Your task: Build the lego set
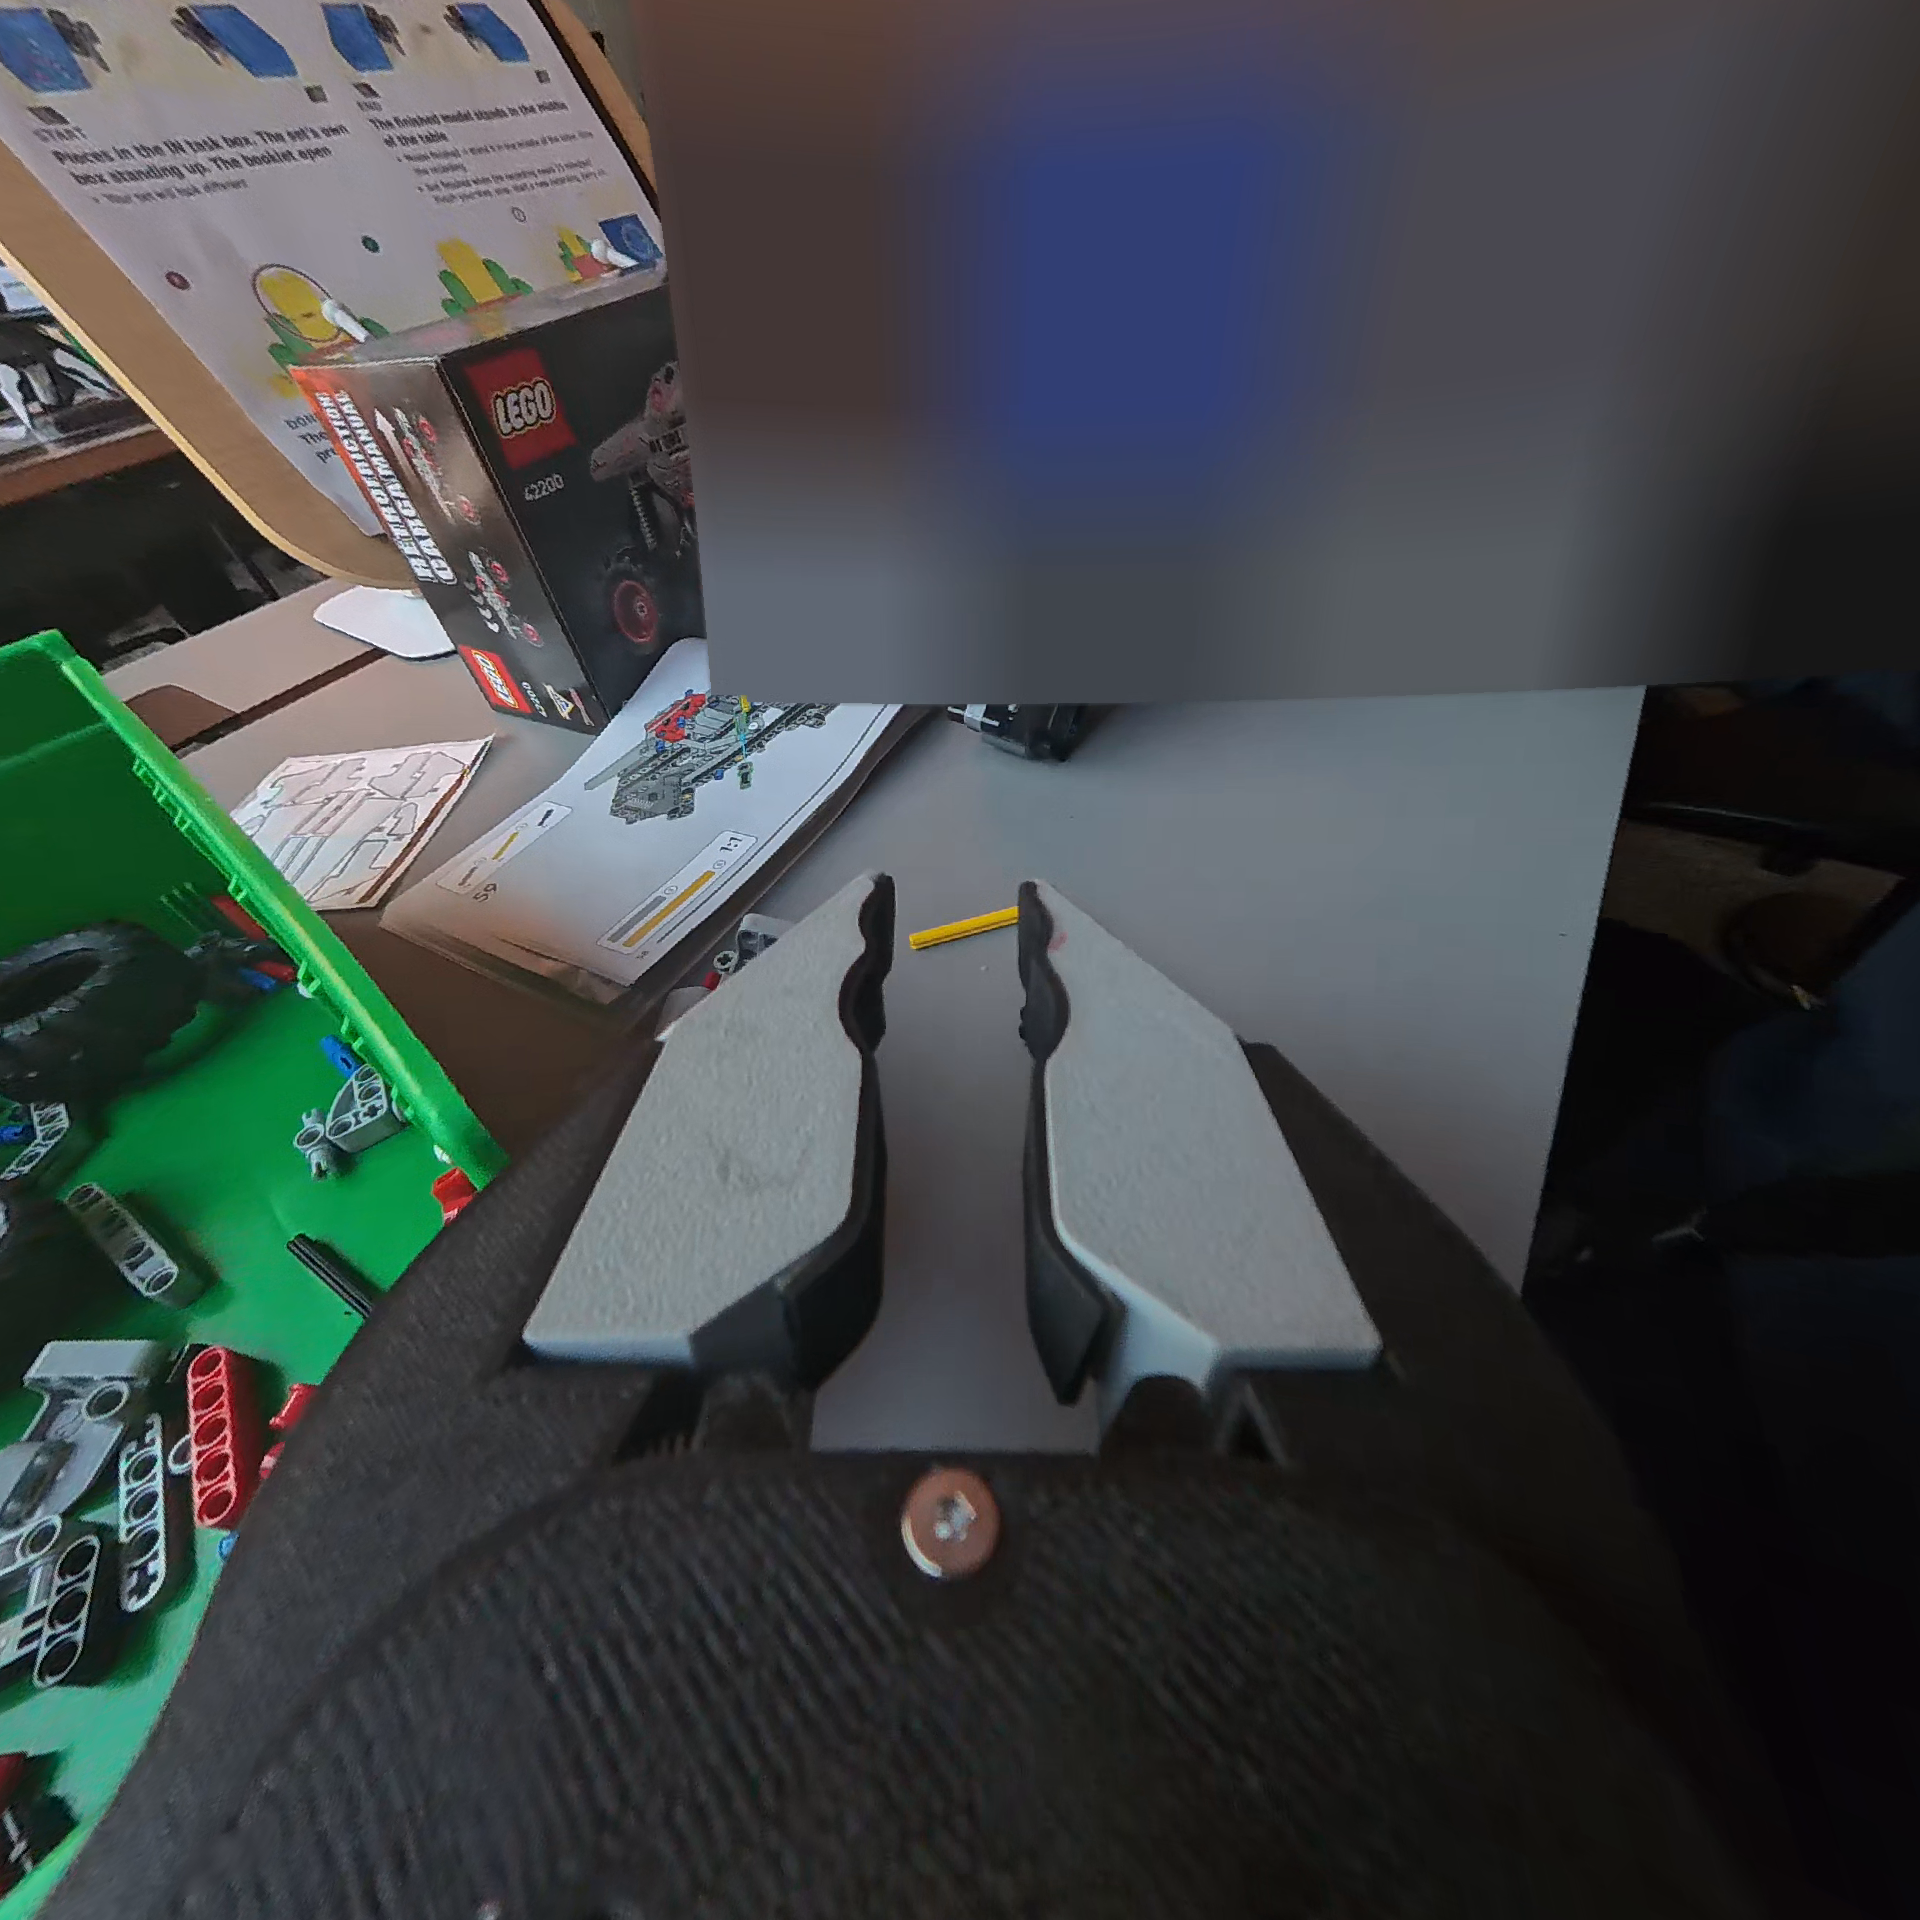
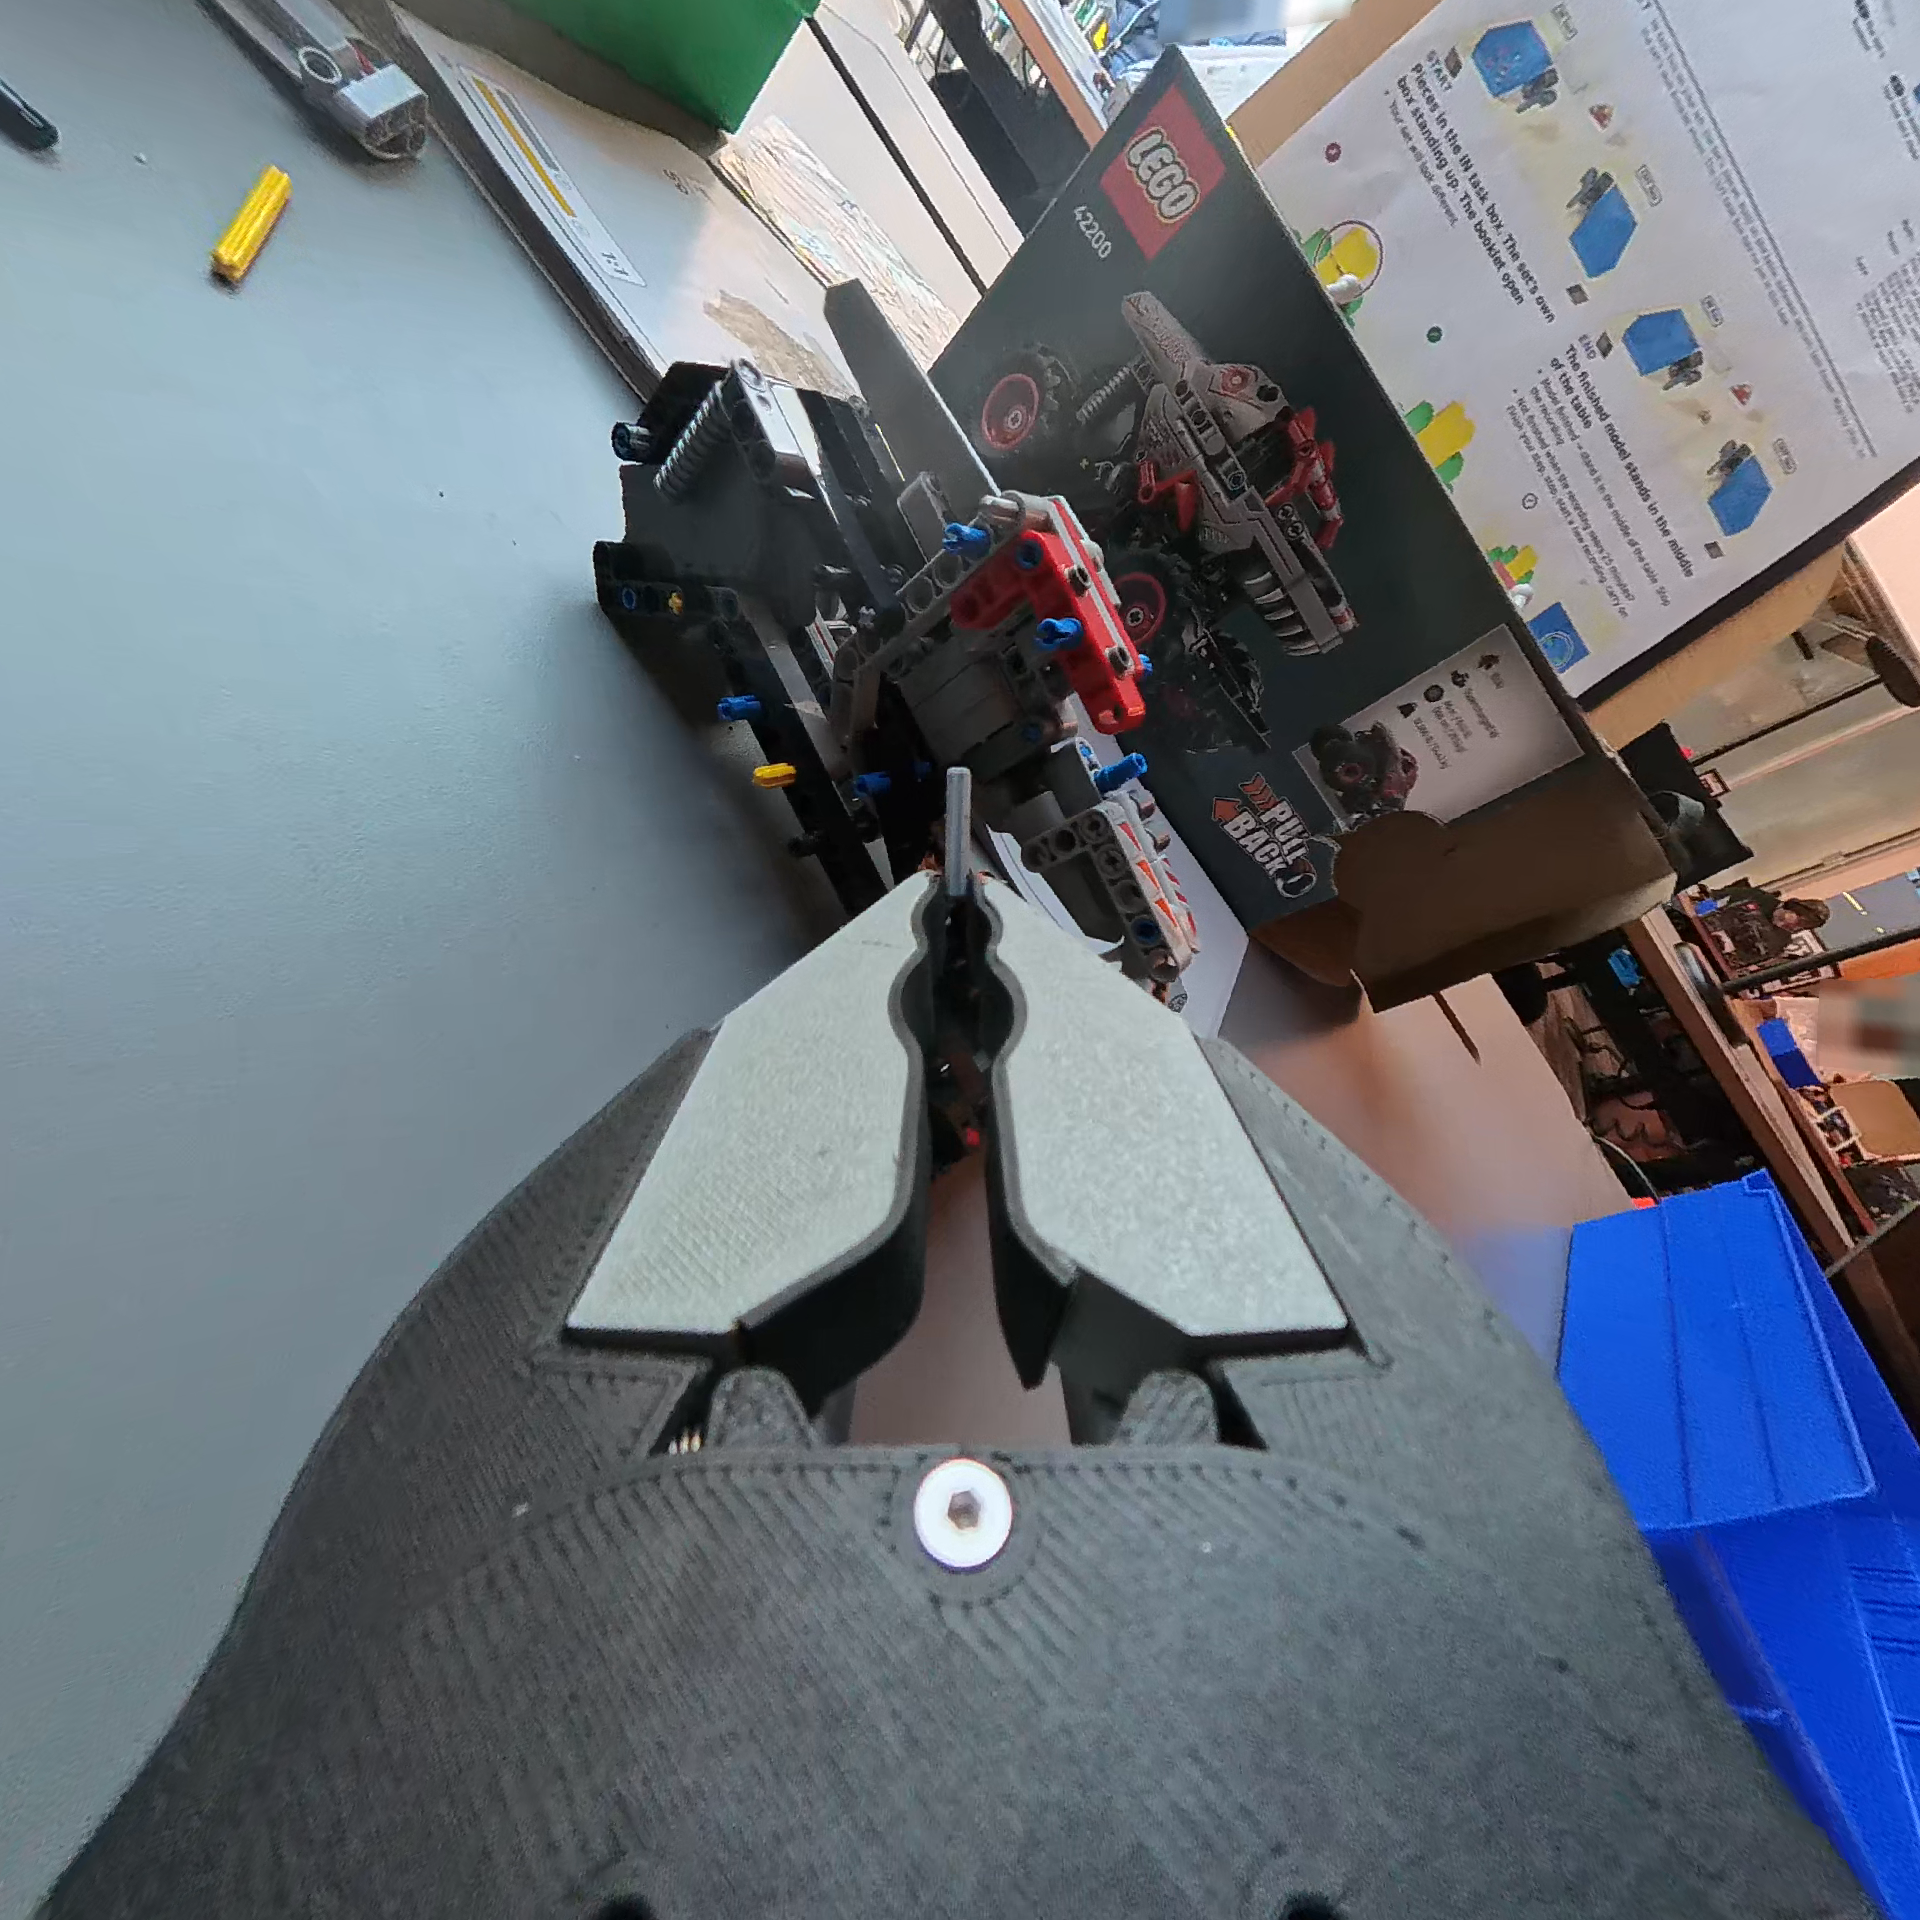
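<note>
My left gripper (image 1: pixel 956 906) is open and empty, low over the grey table, with a yellow axle (image 1: pixel 963 927) lying just beyond its fingertips. The same yellow axle (image 2: pixel 250 223) shows at the upper left of the right wrist view. My right gripper (image 2: pixel 958 902) is shut on a thin grey axle (image 2: pixel 957 831) that sticks out past the tips. It points at the partly built model (image 2: pixel 883 644), a black and grey frame with red and blue parts, standing on the table just ahead.
A green bin (image 1: pixel 156 1195) of loose parts sits at the left. The open instruction booklet (image 1: pixel 665 831), a sticker sheet (image 1: pixel 358 816) and the set's box (image 2: pixel 1278 540) lie behind. A blue bin (image 2: pixel 1756 1475) stands at the right. A small grey assembly (image 2: pixel 343 78) lies near the booklet. My hands' fingertips stand some 25 cm from each other.
</note>
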Demonstrator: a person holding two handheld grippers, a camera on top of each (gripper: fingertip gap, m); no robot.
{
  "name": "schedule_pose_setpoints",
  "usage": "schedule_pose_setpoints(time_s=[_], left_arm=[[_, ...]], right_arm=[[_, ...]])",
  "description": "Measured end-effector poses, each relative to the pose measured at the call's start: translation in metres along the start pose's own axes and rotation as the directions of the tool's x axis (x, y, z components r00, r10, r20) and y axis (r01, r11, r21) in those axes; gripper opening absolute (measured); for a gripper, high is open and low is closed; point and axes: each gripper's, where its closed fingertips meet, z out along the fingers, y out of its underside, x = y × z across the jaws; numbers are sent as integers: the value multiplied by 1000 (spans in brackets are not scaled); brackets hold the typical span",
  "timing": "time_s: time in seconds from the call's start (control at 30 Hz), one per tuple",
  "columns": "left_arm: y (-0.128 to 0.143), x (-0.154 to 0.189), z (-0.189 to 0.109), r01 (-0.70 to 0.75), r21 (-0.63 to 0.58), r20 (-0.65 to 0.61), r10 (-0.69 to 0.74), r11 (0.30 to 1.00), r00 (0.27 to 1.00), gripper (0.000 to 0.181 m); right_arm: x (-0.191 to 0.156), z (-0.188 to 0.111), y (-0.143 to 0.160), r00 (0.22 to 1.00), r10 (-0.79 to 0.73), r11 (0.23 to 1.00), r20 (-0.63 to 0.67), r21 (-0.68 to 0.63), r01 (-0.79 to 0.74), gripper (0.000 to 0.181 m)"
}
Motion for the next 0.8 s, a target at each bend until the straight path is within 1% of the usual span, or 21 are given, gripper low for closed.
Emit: schedule_pose_setpoints(time_s=[0.8], left_arm=[[4,-1,2,-1,-30,8,1,1000,1000,19]], right_arm=[[0,2,0,1000,-5,1000,-1,-5,5,0]])
